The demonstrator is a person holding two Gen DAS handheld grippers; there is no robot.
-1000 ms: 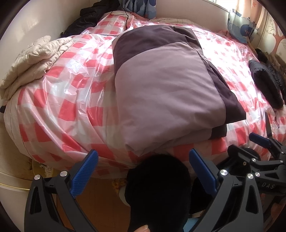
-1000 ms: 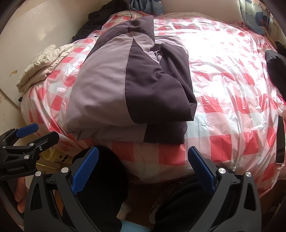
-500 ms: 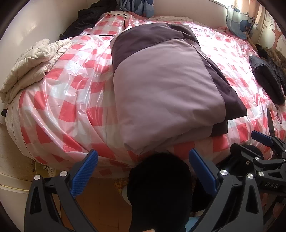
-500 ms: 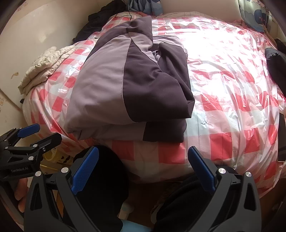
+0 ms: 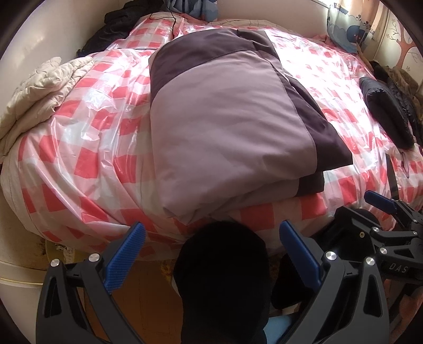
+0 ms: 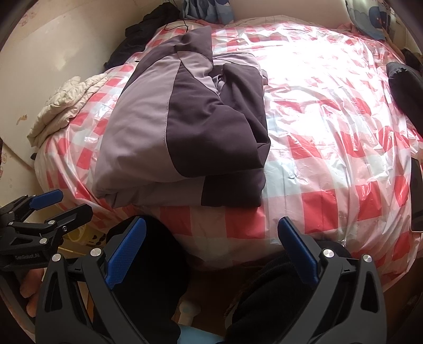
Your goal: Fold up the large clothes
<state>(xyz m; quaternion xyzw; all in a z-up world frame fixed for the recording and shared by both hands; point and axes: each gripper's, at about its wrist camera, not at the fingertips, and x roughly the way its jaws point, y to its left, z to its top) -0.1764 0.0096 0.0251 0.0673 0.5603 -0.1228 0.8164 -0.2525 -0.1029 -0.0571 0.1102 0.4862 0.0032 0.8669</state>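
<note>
Two grippers, both off the bed and below its near edge. Left gripper [image 5: 208, 254] spread wide, blue pads [image 5: 126, 258] well apart, nothing between them but a dark trouser leg [image 5: 224, 277] underneath. Right gripper [image 6: 211, 251] likewise gaping, pads [image 6: 125, 254] far from each other, holding nothing, hanging over dark legs [image 6: 148, 264] and a strip of floor. Also seen side-on in the opposite views: right gripper [image 5: 380, 203] at the lower right edge of the left view, left gripper [image 6: 47, 203] at the lower left of the right view, neither touching cloth.

Folded jacket [image 5: 227, 127] lying on the bed [image 5: 87, 158], near the front edge and left of the middle. Pale mauve panel on top, dark purple panels along its right side and far end. Stacked in several layers at the near edge, with a dark flap [image 6: 230, 190] showing under the top layer. Far end in the right view lumpy and bunched, not flat.

Bed covered in clear crinkled plastic over a red and white check. Cream quilted coat [image 5: 39, 90] heaped at the left edge against the wall. Black garment [image 5: 116, 29] at the far left corner, another dark coat [image 5: 386, 111] on the right side. Thin dark cable [image 5: 169, 16] at the far end. Phone-like slab [image 6: 416, 195] at the right edge, only partly in view.
</note>
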